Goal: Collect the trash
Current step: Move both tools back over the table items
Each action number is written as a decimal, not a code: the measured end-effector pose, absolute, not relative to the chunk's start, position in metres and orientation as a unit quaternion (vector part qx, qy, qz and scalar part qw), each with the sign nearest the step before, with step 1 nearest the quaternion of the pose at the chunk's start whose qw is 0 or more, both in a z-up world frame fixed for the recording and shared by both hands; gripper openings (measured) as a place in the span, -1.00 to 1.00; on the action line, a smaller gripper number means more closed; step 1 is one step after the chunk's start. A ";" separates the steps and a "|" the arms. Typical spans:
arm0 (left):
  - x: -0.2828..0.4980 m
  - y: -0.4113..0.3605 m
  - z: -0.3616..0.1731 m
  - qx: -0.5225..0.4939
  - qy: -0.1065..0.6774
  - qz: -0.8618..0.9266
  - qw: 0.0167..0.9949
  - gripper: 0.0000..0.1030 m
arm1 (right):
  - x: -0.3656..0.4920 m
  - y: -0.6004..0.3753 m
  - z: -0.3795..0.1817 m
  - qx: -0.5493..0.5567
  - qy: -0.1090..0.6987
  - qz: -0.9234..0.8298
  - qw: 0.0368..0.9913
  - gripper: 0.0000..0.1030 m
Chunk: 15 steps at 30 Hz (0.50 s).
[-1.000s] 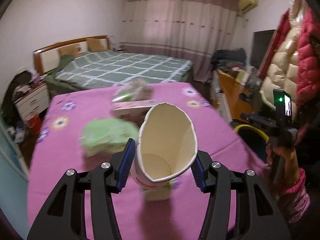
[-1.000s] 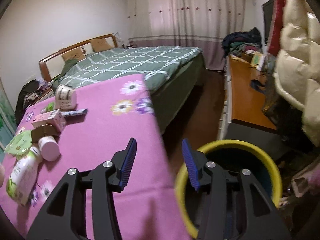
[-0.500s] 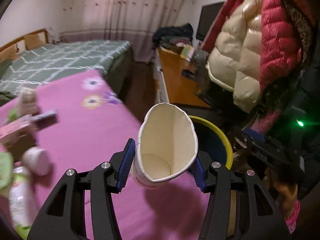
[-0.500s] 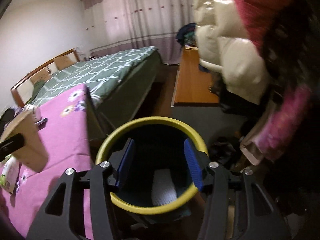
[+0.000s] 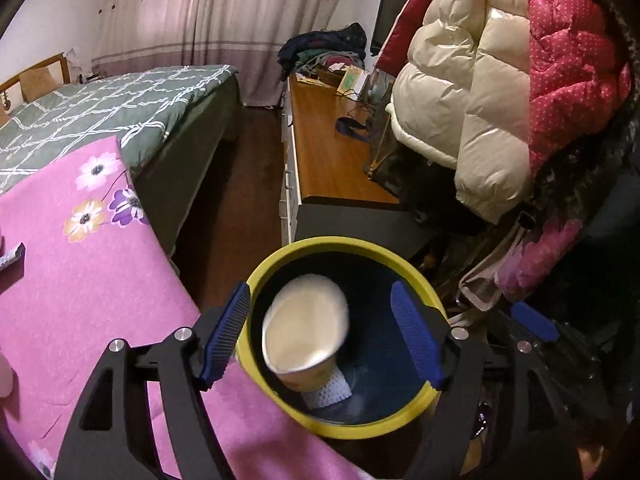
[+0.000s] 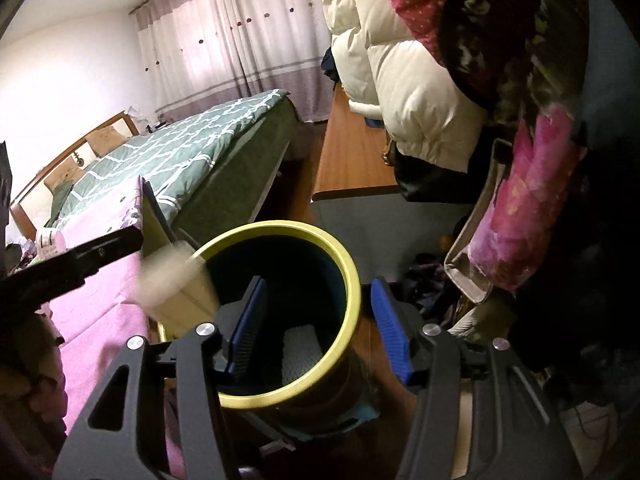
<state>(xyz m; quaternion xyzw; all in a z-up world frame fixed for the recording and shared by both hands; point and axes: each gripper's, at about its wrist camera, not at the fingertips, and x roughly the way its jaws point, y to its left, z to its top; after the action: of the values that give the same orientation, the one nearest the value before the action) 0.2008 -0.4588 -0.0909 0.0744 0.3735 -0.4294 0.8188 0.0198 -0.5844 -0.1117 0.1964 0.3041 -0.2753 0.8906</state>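
A yellow-rimmed dark bin (image 5: 416, 280) stands beside the pink flowered table (image 5: 80, 280). A cream paper cup (image 5: 306, 320) is loose inside the bin's mouth, blurred, above a white foam net (image 5: 328, 394). My left gripper (image 5: 326, 336) is open and empty right above the bin. In the right wrist view my right gripper (image 6: 318, 324) is shut on the bin (image 6: 344, 272), one finger inside the rim and one outside. The cup (image 6: 172, 280) shows there as a blur at the bin's left rim, below the left gripper's finger (image 6: 80, 262).
A green quilted bed (image 5: 112, 108) lies behind the table. A wooden sideboard (image 5: 332, 160) runs along the right, with puffy coats (image 5: 500, 92) hanging over it. Bags and clutter (image 5: 492, 280) lie right of the bin. A small item (image 5: 12, 258) lies at the table's left edge.
My left gripper swung from the table over to the bin, opened and let go of the paper cup, which is dropping into the bin. The right gripper took hold of the bin's rim.
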 end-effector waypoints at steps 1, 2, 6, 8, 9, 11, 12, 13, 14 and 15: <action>0.200 -0.457 -0.089 0.072 0.371 -0.430 0.820 0.48 | 0.020 -0.584 -0.112 0.197 0.304 -0.275 0.890 0.04; 0.198 -0.452 -0.085 0.071 0.367 -0.428 0.823 0.51 | 0.020 -0.585 -0.112 0.199 0.304 -0.274 0.890 0.04; 0.191 -0.418 -0.067 0.062 0.349 -0.412 0.839 0.60 | 0.025 -0.581 -0.114 0.200 0.306 -0.266 0.892 0.06; 0.188 -0.388 -0.056 0.054 0.338 -0.397 0.852 0.66 | 0.030 -0.577 -0.115 0.199 0.309 -0.257 0.894 0.09; 0.187 -0.379 -0.053 0.052 0.334 -0.391 0.856 0.69 | 0.034 -0.574 -0.116 0.198 0.312 -0.251 0.895 0.09; 0.185 -0.346 -0.045 0.045 0.321 -0.367 0.872 0.74 | 0.041 -0.568 -0.118 0.194 0.317 -0.238 0.897 0.09; 0.185 -0.332 -0.042 0.041 0.317 -0.355 0.879 0.77 | 0.046 -0.564 -0.119 0.193 0.320 -0.232 0.898 0.09; 0.186 -0.313 -0.039 0.037 0.313 -0.339 0.886 0.78 | 0.053 -0.558 -0.120 0.191 0.325 -0.220 0.900 0.09; 0.187 -0.296 -0.037 0.031 0.311 -0.326 0.892 0.78 | 0.057 -0.553 -0.120 0.190 0.328 -0.212 0.901 0.09; 0.189 -0.282 -0.036 0.026 0.310 -0.314 0.897 0.78 | 0.062 -0.548 -0.120 0.188 0.330 -0.205 0.902 0.09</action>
<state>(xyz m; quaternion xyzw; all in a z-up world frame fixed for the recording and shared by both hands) 0.1891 -0.2817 -0.0357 0.0258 0.3097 -0.3142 0.8971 0.0619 -0.5482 -0.1200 0.1883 0.3298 -0.2045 0.9022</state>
